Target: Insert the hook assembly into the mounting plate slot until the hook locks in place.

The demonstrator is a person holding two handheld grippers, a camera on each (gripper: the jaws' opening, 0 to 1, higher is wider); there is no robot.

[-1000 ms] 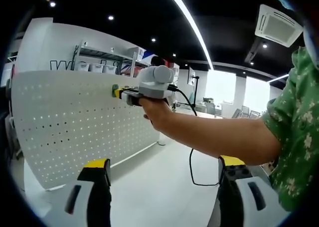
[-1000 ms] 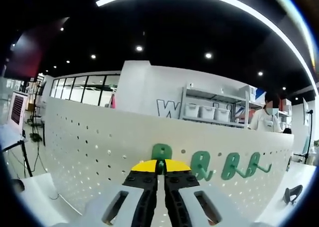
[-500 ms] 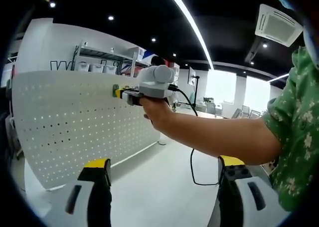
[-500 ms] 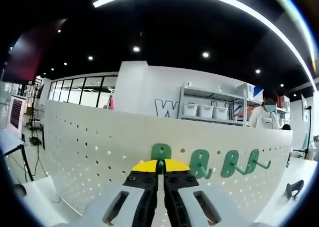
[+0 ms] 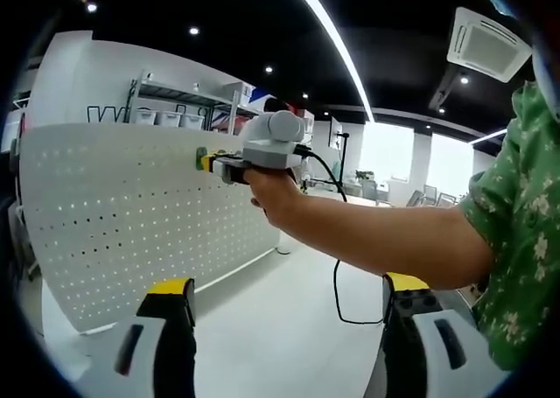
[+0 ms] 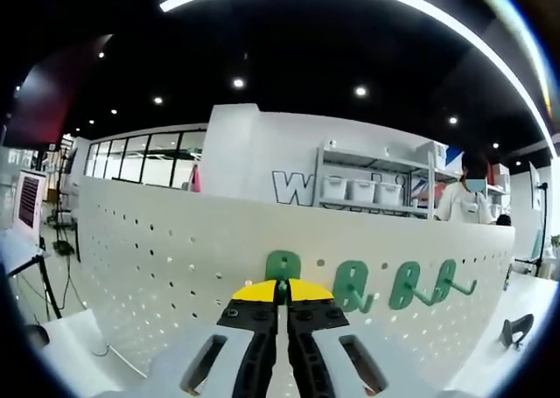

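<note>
A white pegboard (image 6: 157, 258) stands upright on a white table. In the right gripper view my right gripper (image 6: 281, 295) is shut on a green hook (image 6: 282, 265), whose back plate lies against the board near its top edge. Three more green hooks (image 6: 411, 286) hang on the board to the right of it. The left gripper view has the right gripper (image 5: 229, 165) in a hand, pressed to the pegboard (image 5: 131, 214) at the green hook (image 5: 202, 156). My left gripper (image 5: 289, 332) hangs wide open above the table, holding nothing.
The person's arm (image 5: 376, 240) with a green flowered sleeve crosses the left gripper view. A black cable (image 5: 336, 284) hangs from the right gripper. A small black object (image 6: 516, 330) lies on the table at right. Behind the board are a shelf with bins (image 6: 363, 188) and a person (image 6: 468, 201).
</note>
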